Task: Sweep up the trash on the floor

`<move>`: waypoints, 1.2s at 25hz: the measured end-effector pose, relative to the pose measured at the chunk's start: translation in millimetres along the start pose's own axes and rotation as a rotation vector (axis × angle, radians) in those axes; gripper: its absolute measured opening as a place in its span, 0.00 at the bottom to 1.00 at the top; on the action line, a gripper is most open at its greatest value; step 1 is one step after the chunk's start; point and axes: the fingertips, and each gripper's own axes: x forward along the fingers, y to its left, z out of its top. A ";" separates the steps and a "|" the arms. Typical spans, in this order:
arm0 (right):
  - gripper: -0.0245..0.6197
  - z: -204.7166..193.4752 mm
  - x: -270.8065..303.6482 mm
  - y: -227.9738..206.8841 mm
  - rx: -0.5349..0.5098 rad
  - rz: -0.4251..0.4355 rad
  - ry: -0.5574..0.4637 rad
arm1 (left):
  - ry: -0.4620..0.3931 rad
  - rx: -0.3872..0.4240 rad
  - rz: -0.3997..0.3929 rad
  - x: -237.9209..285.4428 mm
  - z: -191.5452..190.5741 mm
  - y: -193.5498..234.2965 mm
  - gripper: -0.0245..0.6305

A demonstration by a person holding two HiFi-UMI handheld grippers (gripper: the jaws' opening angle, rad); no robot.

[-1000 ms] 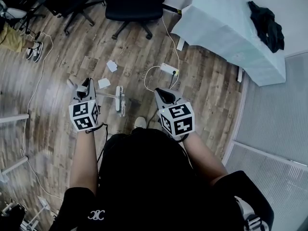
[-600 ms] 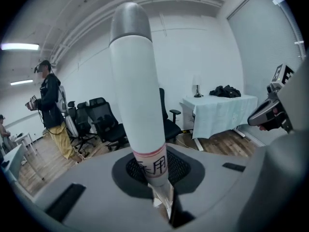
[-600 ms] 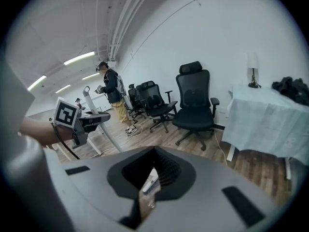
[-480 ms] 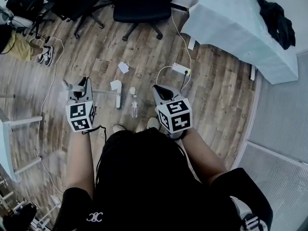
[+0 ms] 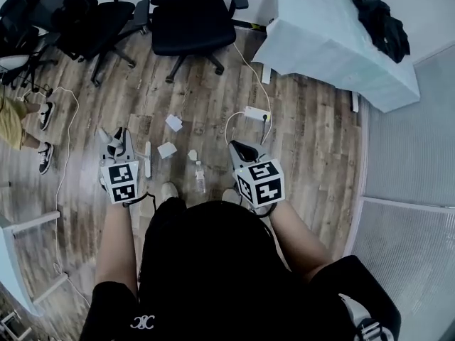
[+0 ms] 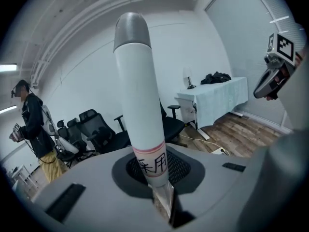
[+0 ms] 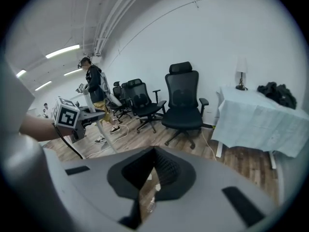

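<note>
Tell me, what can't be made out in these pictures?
Head view: bystander, cut off by the left edge; only legs and shoes show.
Head view: white scraps, too small to identify.
Left gripper view: broom handle, lower end hidden behind the left tool.

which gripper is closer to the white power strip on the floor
Right. The right gripper sits just below the power strip in the head view; the left gripper, shut on a white handle, is far off to its left.
</note>
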 end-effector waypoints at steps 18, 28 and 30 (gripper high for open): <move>0.06 24.3 6.2 65.4 0.157 -0.378 0.027 | -0.042 0.001 -0.377 70.0 -67.7 31.4 0.08; 0.06 16.1 -19.7 54.4 0.196 -0.364 -0.011 | -0.026 -0.002 -0.459 43.8 -53.2 -21.4 0.08; 0.06 9.0 -24.5 52.0 0.192 -0.351 -0.006 | -0.027 -0.024 -0.458 38.6 -47.1 -30.3 0.08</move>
